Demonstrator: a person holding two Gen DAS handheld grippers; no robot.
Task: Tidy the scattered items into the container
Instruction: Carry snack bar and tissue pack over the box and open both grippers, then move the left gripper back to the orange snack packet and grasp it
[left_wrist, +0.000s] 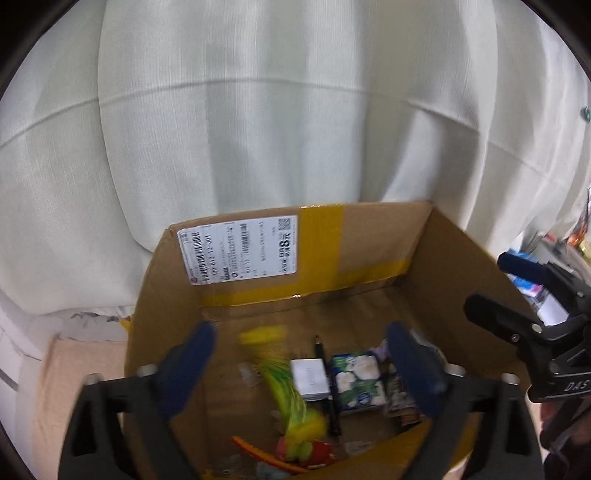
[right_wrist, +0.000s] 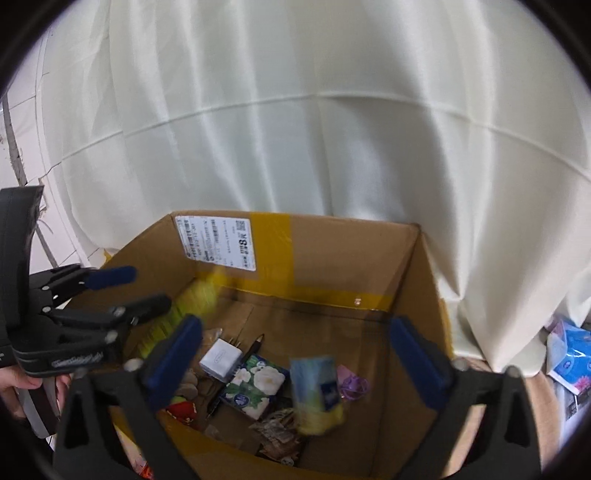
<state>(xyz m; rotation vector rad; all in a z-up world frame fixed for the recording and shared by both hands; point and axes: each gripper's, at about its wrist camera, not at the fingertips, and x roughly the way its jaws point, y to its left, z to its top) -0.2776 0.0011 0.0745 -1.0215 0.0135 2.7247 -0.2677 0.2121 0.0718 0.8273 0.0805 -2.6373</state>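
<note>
While the cardboard box (left_wrist: 280, 280) sits just below and ahead of both grippers, we see a blurred yellow-green item (left_wrist: 284, 376) mid-drop under the spread, empty left gripper (left_wrist: 301, 363) and a blue-yellow packet (right_wrist: 317, 391) under the equally spread right gripper (right_wrist: 295, 360). Either could bounce onto the pen (left_wrist: 328, 387). Readable writing: a large "8" on the shipping label (left_wrist: 238, 251), the rest too small.

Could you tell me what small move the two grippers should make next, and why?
Probably lift both away from the cardboard box. The left gripper and right gripper stand open and empty above it, while blue packets still lie outside to the right.
</note>
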